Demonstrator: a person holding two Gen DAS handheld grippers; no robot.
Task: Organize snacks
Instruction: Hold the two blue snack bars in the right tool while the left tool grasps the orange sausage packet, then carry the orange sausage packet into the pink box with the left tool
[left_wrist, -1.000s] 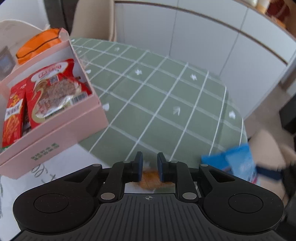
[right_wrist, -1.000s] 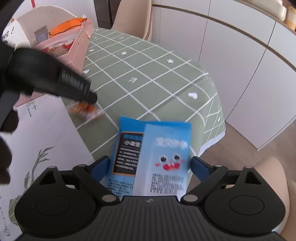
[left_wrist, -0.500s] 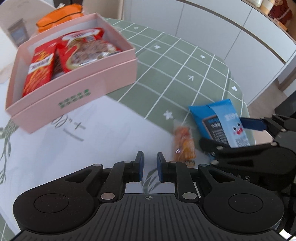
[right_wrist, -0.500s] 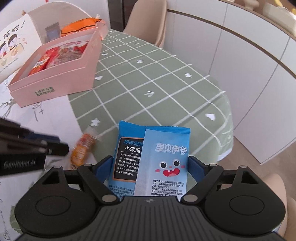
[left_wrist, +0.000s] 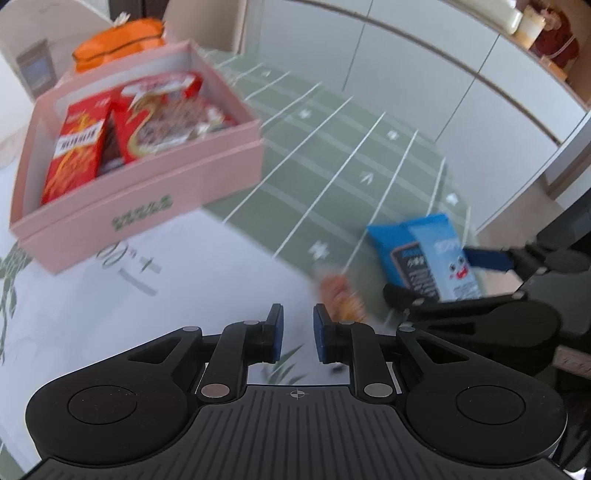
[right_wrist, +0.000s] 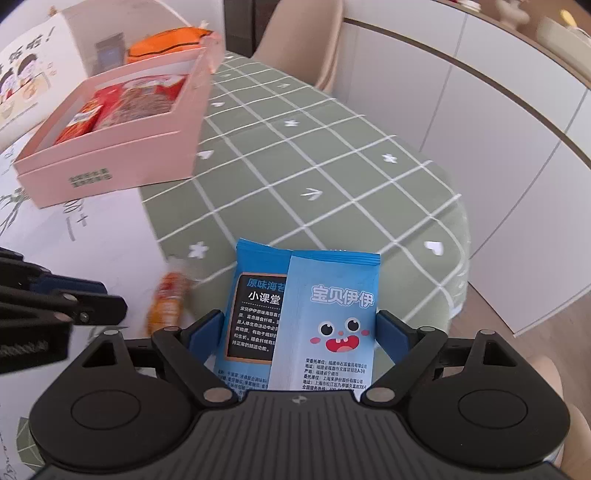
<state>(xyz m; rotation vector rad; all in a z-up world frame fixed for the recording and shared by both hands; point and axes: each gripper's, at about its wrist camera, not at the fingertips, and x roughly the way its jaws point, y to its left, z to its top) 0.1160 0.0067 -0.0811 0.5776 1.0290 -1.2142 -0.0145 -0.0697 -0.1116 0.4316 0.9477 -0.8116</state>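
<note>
The left gripper (left_wrist: 298, 334), narrowly parted and empty, has left the small orange snack (left_wrist: 341, 297) at 1 o'clock; the right gripper (right_wrist: 299, 334) still clamps the blue packet (right_wrist: 325, 325), boxing next.

One pink box (right_wrist: 110, 155), two blue packets (right_wrist: 325, 317), one small orange snack (right_wrist: 168, 301).

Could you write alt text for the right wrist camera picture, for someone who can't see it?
A blue snack packet with a cartoon face sits between the fingers of the right tool, over a green checked tablecloth. To its left lies a small orange snack; further back, a pink box holds red snack packets.
</note>
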